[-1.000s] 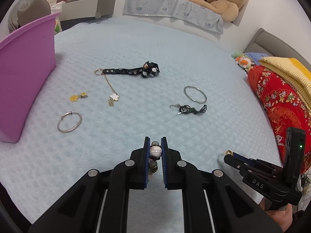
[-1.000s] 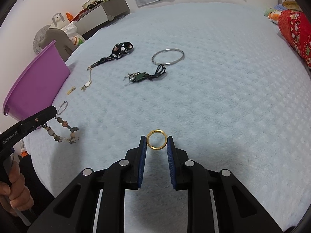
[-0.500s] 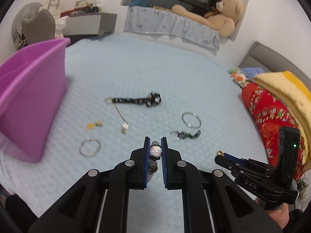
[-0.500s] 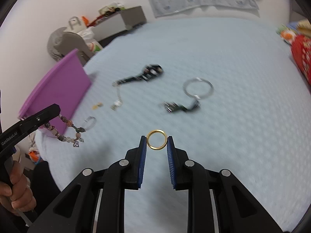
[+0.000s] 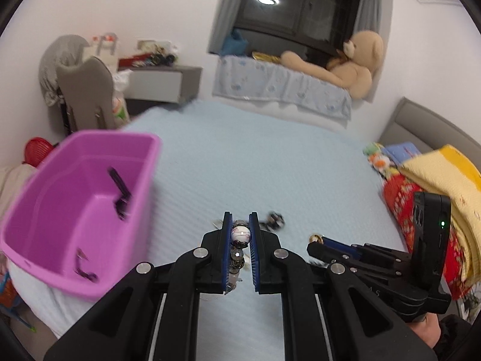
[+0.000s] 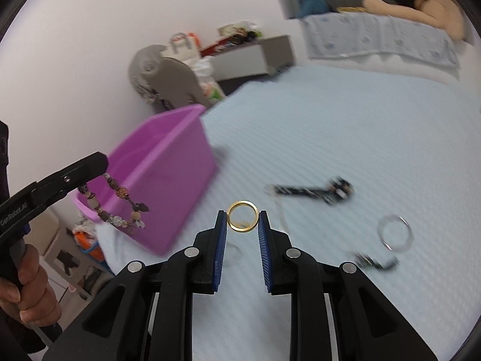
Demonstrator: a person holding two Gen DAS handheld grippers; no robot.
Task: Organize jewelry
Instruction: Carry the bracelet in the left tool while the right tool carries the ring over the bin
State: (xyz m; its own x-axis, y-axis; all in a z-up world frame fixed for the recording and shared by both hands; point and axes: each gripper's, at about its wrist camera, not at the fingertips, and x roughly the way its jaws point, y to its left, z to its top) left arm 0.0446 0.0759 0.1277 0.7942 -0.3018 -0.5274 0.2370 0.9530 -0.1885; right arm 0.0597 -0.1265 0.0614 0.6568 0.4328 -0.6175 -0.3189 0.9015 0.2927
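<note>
Bedspread (image 6: 345, 138) below, left tool (image 5: 240, 234) marked "GenRobot.AI" clamps beaded bracelet (image 6: 120, 207); right tool (image 6: 242, 221) grips gold ring (image 6: 242, 216).

White lettering reading "GenRobot.AI" runs along the black body of the left gripper (image 6: 90, 167) in the right wrist view; no other text can be read.

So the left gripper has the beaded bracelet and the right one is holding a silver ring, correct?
Not quite. The left gripper does hold the beaded bracelet, but the ring pinched in the right gripper is gold, not silver, as the right wrist view shows.
</note>
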